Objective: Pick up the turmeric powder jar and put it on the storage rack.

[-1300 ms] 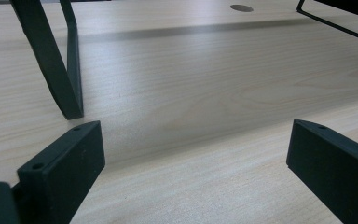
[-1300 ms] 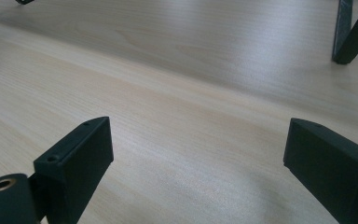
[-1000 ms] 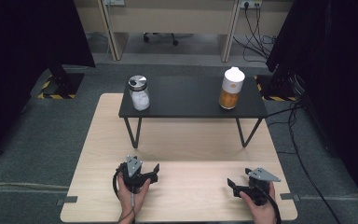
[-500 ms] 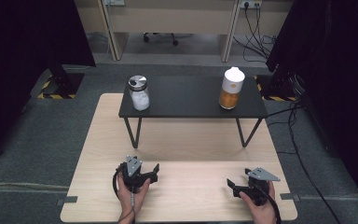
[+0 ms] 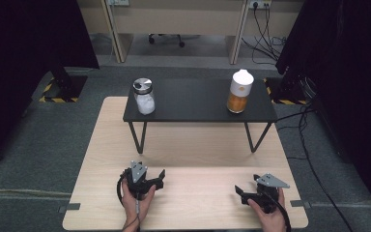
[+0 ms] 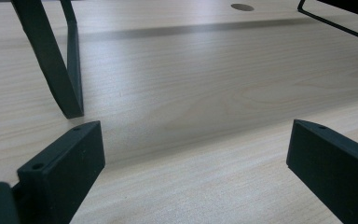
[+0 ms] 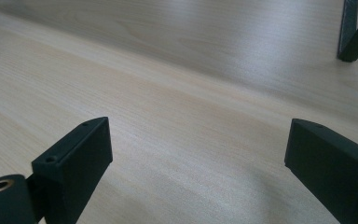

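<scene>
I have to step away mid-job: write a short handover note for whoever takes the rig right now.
Left gripper: jaws open, holding nothing, low over the wooden table.
Right gripper: jaws open, holding nothing, near the table's front right.
Silver-lidded jar stands at the left of the black raised shelf; white-capped orange bottle at its right.
Done: nothing, by how things lie.
Left: reach and grasp, probably one container per gripper.

Grey carpet floor (image 5: 38, 145) surrounds a pale wooden table (image 5: 188, 140). Black curtains (image 5: 24, 53) hang at both frame sides (cables (image 5: 265, 29) trail upper right), with beige desks (image 5: 178, 19) along the top edge.
</scene>
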### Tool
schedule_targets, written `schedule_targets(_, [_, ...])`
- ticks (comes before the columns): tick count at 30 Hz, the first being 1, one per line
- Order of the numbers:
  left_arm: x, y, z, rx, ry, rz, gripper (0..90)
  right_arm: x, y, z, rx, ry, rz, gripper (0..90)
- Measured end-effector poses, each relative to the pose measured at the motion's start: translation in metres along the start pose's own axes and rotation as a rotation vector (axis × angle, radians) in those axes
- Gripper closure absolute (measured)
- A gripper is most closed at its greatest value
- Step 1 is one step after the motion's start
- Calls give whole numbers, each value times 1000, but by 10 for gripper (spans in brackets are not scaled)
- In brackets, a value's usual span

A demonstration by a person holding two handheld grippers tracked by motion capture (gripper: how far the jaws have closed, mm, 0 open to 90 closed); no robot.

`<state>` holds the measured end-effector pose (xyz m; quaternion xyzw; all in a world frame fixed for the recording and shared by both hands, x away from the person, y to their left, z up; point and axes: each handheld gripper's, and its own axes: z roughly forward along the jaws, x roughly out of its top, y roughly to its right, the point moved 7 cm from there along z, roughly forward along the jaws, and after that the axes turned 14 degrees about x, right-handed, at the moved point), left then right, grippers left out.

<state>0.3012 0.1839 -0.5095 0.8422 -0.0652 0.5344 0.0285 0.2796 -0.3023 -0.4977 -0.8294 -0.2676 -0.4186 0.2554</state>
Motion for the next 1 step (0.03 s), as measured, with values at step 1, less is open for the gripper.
schedule_targets(1, [0,0,0,0,0,0,36,0,0,0,0,-1,-2,77])
